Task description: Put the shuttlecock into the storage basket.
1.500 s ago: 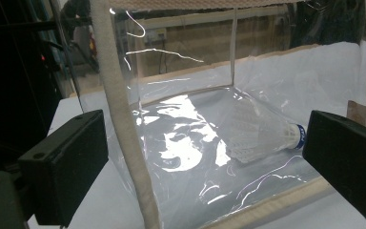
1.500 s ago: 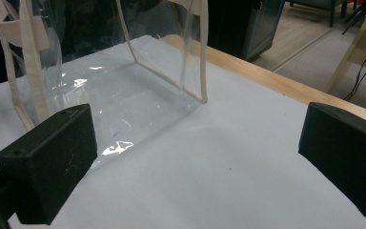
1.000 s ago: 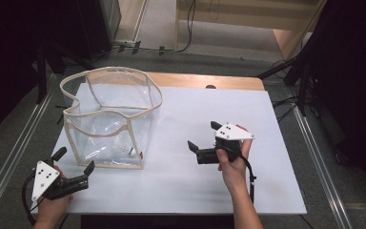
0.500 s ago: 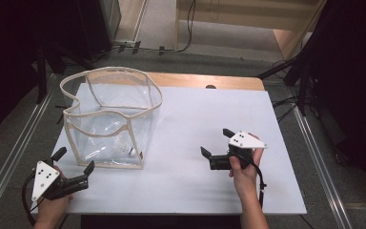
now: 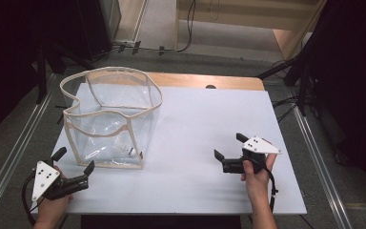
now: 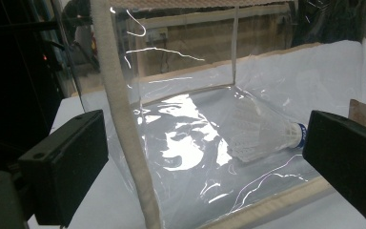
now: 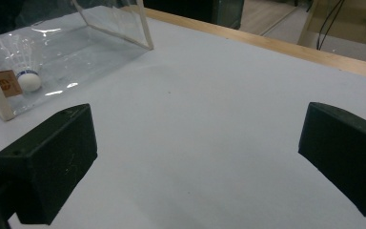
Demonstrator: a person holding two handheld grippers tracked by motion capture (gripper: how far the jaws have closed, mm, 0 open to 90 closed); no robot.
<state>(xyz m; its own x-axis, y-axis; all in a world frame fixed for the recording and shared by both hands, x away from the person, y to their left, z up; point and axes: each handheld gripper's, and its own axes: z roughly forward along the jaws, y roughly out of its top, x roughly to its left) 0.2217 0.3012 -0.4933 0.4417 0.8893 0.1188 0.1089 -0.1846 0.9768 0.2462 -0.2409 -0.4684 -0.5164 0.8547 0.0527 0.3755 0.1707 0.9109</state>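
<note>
A clear plastic bag (image 5: 109, 114) with cream trim stands open at the table's left. Inside it a white shuttlecock (image 5: 124, 147) lies on its side near the front right corner; it is also seen through the wall as shuttlecock (image 6: 264, 131) and shuttlecock (image 7: 23, 64). My left gripper (image 5: 74, 160) is open at the front left corner, just outside the bag's near wall (image 6: 124, 124). Over bare table at the front right, my right gripper (image 5: 228, 147) is open, jaws wide apart with nothing between them.
The white table top (image 5: 205, 124) has a wooden strip (image 5: 205, 81) along its far edge. Metal rails (image 5: 317, 152) run along both sides of the table. Dark stands and cables stand on the floor behind.
My right gripper has moved to the right and toward the near edge, away from the bag. The left gripper and the bag have stayed in place.
</note>
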